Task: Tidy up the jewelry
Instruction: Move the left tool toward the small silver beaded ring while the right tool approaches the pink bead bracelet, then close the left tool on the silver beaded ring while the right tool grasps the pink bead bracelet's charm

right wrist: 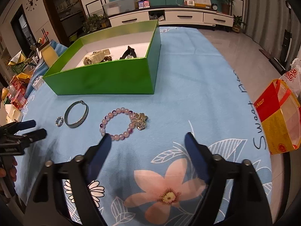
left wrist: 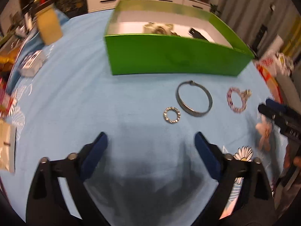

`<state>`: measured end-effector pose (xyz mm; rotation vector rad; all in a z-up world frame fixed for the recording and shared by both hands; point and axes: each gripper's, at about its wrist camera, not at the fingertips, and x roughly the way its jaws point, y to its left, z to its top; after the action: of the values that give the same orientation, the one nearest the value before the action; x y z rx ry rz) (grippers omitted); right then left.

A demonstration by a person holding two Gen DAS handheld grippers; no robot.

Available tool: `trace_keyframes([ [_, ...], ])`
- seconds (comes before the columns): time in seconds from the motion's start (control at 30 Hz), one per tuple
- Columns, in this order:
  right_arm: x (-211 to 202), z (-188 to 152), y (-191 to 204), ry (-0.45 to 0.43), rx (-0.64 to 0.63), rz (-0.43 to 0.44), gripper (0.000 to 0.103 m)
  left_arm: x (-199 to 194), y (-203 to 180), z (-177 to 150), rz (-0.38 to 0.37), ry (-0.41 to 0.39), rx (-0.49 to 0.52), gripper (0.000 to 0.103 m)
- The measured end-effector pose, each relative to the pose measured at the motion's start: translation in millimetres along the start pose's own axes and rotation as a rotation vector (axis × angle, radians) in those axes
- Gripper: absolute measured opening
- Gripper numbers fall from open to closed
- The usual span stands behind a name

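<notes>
Beside right tongs' [right wrist: 147,138] left tip: bead bracelet [right wrist: 120,124].

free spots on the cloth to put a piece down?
Bare cloth right of the green box, toward the red bag. Crowded in front of the box: small ring, bangle and bead bracelet lie in a row.

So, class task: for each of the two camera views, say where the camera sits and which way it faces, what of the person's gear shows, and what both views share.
Left wrist view: sits on the left gripper, facing forward over the blue cloth toward the green box; its own open fingers show, and the right gripper's tips at the right edge.
Right wrist view: sits on the right gripper, facing the pink bead bracelet and box; its open fingers show, and the left gripper at the left edge.
Shared: box, metal bangle, small ring, bead bracelet.
</notes>
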<state>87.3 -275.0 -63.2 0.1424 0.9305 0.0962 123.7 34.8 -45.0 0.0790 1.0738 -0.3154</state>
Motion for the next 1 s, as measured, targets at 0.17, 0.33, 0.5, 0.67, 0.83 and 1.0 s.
trace_keyframes([
  [0.17,9,2,1,0.009,0.002,0.015,0.066,15,-7,9,-0.002,0.008,0.039,0.069],
  [0.33,15,6,3,0.011,-0.010,0.018,0.063,22,-15,18,-0.009,-0.004,0.091,0.060],
  [0.5,17,9,5,0.006,-0.013,0.028,0.062,26,-19,25,0.006,-0.010,0.124,0.049],
  [0.67,18,13,5,0.000,-0.009,0.031,0.062,25,-31,20,0.007,-0.036,0.194,0.029],
  [0.83,17,15,6,-0.007,0.000,0.036,0.062,26,-32,20,-0.018,-0.044,0.203,0.021],
  [1.0,17,15,7,-0.010,-0.003,0.037,0.062,24,-30,13,-0.031,-0.075,0.194,0.020],
])
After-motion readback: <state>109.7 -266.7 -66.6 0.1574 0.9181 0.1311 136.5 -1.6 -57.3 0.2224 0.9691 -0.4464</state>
